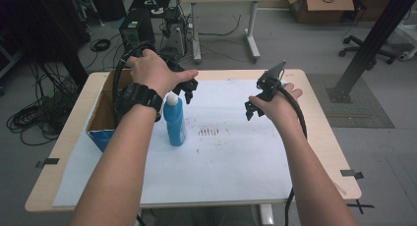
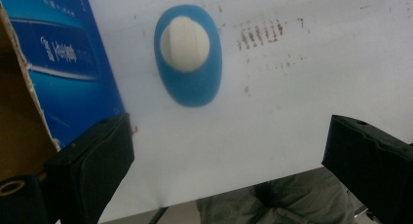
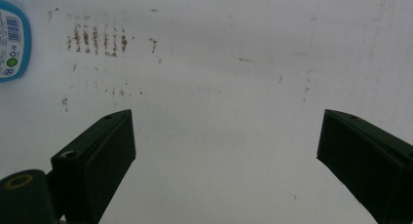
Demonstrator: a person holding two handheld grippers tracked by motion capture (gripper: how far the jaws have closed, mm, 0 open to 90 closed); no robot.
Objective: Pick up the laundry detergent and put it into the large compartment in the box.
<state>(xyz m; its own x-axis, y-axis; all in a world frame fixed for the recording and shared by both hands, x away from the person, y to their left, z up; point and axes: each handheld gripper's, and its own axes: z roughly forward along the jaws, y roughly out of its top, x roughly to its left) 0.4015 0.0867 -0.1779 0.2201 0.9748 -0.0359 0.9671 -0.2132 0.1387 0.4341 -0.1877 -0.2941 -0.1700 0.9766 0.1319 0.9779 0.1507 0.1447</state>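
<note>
A blue bottle with a white cap (image 1: 174,119) is stood upright on a white sheet (image 1: 231,157) spread over a wooden table (image 1: 322,137); it is taken here as the landmark. Just left of the bottle an open cardboard box with blue printed sides (image 1: 102,119) is placed, its interior largely hidden by the left forearm and a black wristwatch (image 1: 142,96). The left gripper (image 1: 189,92) is held just above and to the right of the bottle's cap, clear of it; in the left gripper view its jaws are spread wide with nothing between them, and the bottle (image 2: 188,53) is seen from above, beside the box's blue wall (image 2: 68,68). The right gripper (image 1: 252,108) is held well to the right of the bottle, above bare sheet; its jaws are likewise wide apart and empty. In the right gripper view the bottle's label (image 3: 12,41) is cut off at the left edge, its print too small to be read. Brownish smudges (image 1: 209,131) are marked on the sheet right of the bottle.
</note>
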